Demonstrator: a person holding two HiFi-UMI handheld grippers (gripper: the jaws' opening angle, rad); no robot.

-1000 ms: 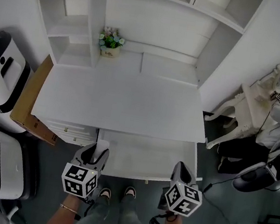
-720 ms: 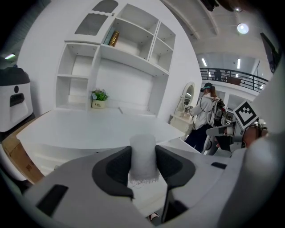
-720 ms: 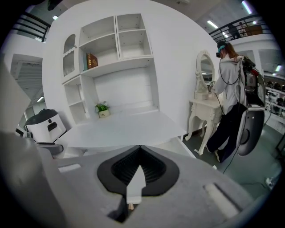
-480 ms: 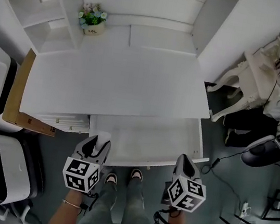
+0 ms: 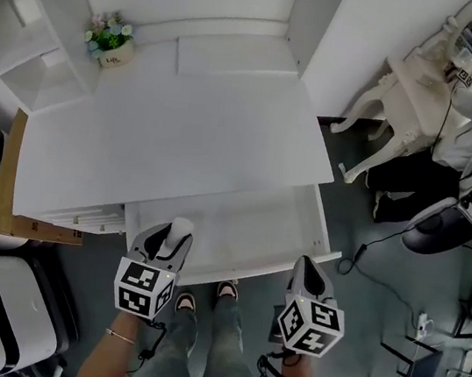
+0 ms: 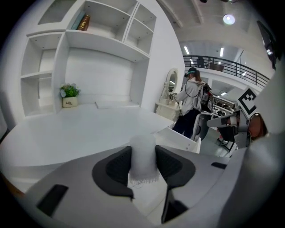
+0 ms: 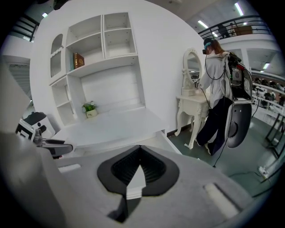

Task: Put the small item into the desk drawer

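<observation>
My left gripper (image 5: 167, 243) is clamped on the small white cylinder (image 6: 143, 153), jaws standing wide with a dark pad pressed to each side of it. The cylinder stands upright between the pads, its top poking above them. There's faint print low on its side that I can't read.

It's frosted, smooth and round-walled. I'd judge it light and probably plastic, so weight is no worry. A slick curved wall can twist or squirt out of flat pads, though. The hold is across the middle of the body, which looks right to me. If the wall is thin, squeezing harder would likely just dent it. Laid on its side it could roll, so I'd want it landing on its base.

In the head view the cylinder sits over the left front corner of the open drawer (image 5: 247, 229), which juts out under the front edge of the desk (image 5: 180, 148). The drawer floor looks bare, so there's plenty of room. I reckon the carry is nearly done, and what's left is lowering it and letting go.

My right gripper (image 5: 307, 273) hangs by the drawer's right front corner, jaws closed together on nothing. Far back at the desk's left rear corner there's a little potted plant (image 5: 111, 37), well apart from all this.
</observation>
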